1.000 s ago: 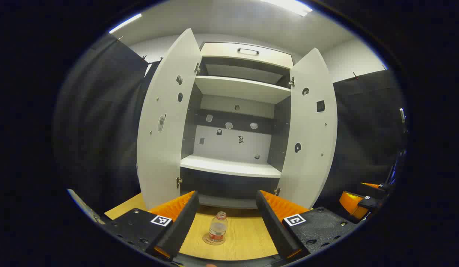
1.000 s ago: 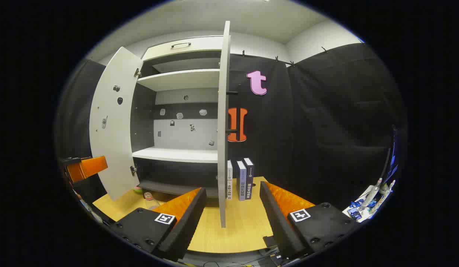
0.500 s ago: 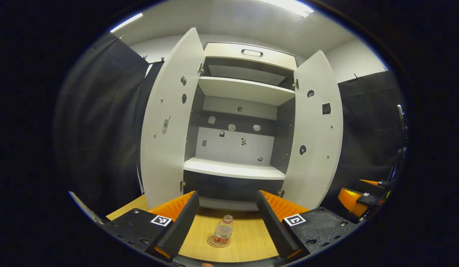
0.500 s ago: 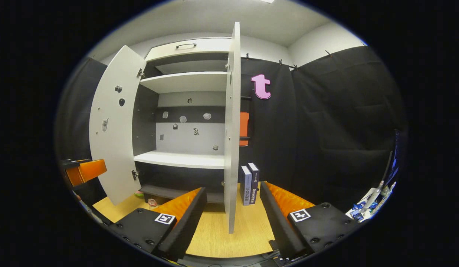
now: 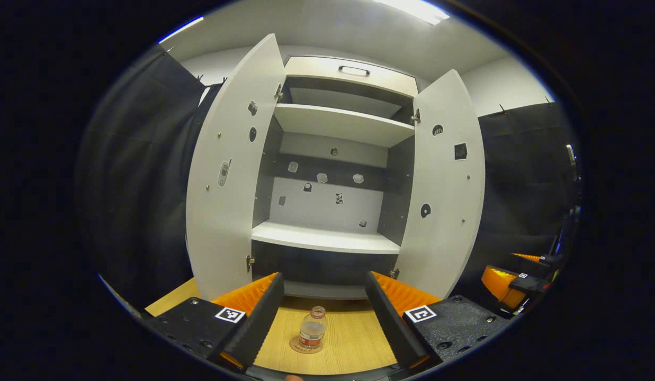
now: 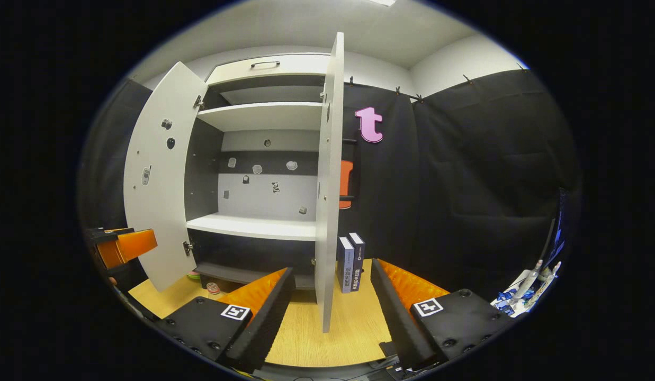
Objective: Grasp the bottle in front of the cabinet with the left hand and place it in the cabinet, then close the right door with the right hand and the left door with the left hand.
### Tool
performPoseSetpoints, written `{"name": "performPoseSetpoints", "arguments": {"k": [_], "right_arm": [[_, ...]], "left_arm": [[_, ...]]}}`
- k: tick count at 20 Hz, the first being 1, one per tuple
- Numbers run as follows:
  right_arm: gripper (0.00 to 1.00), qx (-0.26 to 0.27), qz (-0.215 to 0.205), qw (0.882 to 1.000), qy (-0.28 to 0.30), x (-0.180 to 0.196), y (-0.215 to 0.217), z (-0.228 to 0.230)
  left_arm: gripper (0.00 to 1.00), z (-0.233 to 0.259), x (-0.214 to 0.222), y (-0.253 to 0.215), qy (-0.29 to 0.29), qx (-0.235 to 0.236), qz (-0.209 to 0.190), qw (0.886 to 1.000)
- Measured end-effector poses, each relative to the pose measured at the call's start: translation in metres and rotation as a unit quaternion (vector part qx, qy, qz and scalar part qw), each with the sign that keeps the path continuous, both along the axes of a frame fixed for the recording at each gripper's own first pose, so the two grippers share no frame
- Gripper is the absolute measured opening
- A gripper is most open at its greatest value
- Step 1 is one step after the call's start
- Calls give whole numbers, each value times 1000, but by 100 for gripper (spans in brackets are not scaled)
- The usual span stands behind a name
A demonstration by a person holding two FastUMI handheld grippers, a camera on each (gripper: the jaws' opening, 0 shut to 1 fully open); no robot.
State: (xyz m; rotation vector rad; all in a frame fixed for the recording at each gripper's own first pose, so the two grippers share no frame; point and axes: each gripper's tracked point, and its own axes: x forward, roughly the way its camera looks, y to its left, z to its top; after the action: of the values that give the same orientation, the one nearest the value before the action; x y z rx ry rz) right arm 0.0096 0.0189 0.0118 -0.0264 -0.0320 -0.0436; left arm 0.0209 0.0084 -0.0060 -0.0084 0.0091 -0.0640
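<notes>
A tall white cabinet with a dark interior [image 5: 327,159] stands on a light wooden tabletop [image 5: 353,338] against the black cloth wall, and both of its doors hang wide open. In the left gripper view the white left door [image 5: 226,174] and the white right door [image 5: 446,180] swing outward on either side of the opening, each dotted with small stickers, and two white shelves [image 5: 324,238] cross the interior below a top drawer front with a dark handle [image 5: 353,70]. In the right gripper view the right door [image 6: 327,201] is seen nearly edge-on, with two upright dark-and-white books [image 6: 351,262] standing on the tabletop just beside it. The small clear plastic bottle [image 5: 312,333] stands upright on the tabletop in front of the cabinet's lower opening; it has a narrow neck, an orange-red label band low on its body, and sits on a round brownish disc. The left gripper [image 5: 322,323] has its fingers spread wide, with the bottle between them but farther ahead and untouched by either finger. The right gripper [image 6: 330,317] is likewise opened wide and grips nothing, the lower edge of the right door hanging between its fingers without contact. The right gripper also appears at the far right of the left gripper view [image 5: 510,283], and the left gripper at the far left of the right gripper view [image 6: 120,246].
</notes>
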Motion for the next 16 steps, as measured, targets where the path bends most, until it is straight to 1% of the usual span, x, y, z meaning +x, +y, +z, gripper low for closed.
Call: {"name": "performPoseSetpoints", "arguments": {"k": [2, 3, 6, 8, 10, 12, 14, 16], "right_arm": [[89, 1, -1, 1000, 1, 0, -1, 0], [90, 1, 0, 1000, 1, 1, 0, 0], [90, -2, 1, 1000, 2, -1, 0, -1], [89, -4, -1, 1000, 3, -2, -2, -1], [89, -2, -2, 1000, 4, -2, -3, -3], [90, -1, -4, 1000, 7, -4, -6, -4], [90, -4, -9, 1000, 9, -6, -10, -5], [89, -6, -15, 1000, 11, -8, -15, -6]], "left_arm": [[97, -11, 4, -3, 2, -2, -8, 1000], [94, -21, 7, -3, 7, -3, -11, 1000], [94, -63, 17, -5, 40, -3, -17, 999], [94, -93, 26, -3, 67, -5, -13, 998], [94, -125, 37, -2, 93, -15, -16, 995], [95, -161, 45, 3, 128, -25, -10, 991], [95, -186, 58, 8, 153, -33, -4, 988], [95, -212, 65, 12, 172, -30, -1, 985]]}}
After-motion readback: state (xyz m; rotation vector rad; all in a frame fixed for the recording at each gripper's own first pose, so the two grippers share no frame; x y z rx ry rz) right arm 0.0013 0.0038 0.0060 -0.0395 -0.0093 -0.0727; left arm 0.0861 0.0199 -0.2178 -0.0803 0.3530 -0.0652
